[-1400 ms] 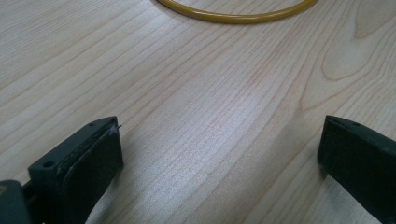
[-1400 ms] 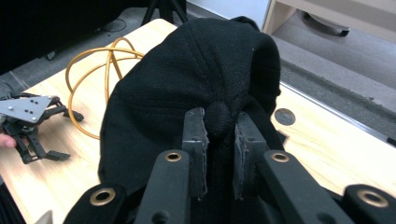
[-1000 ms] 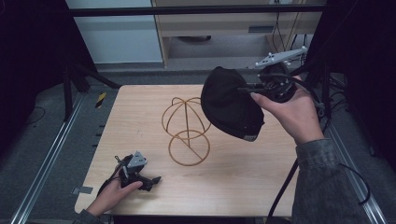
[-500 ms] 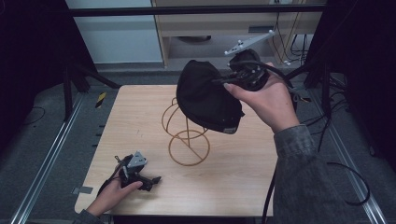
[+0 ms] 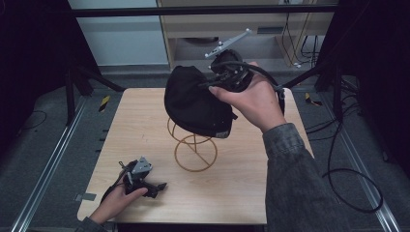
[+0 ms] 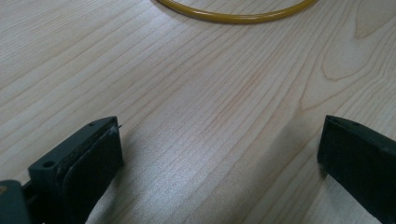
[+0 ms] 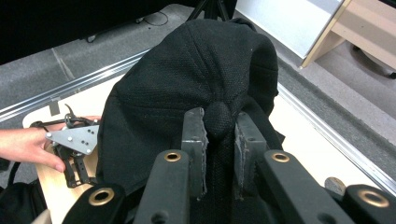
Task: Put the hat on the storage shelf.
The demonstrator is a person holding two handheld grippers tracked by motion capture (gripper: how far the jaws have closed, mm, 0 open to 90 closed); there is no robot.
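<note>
One black baseball cap (image 5: 196, 104) hangs in the right gripper (image 7: 219, 128), pinched by the fabric button at its crown, and it sits in the air just above the top loops of the yellow wire hat stand (image 5: 195, 151) at mid-table, so the step in hand looks like seating the cap on the stand. The next move calls for lowering the soft, coarse-woven dome squarely over the thin, springy rounded frame (a light stand that could tip). The left gripper (image 5: 145, 181) rests spread open and empty on the pale wood-grain table (image 5: 241, 179).
</note>
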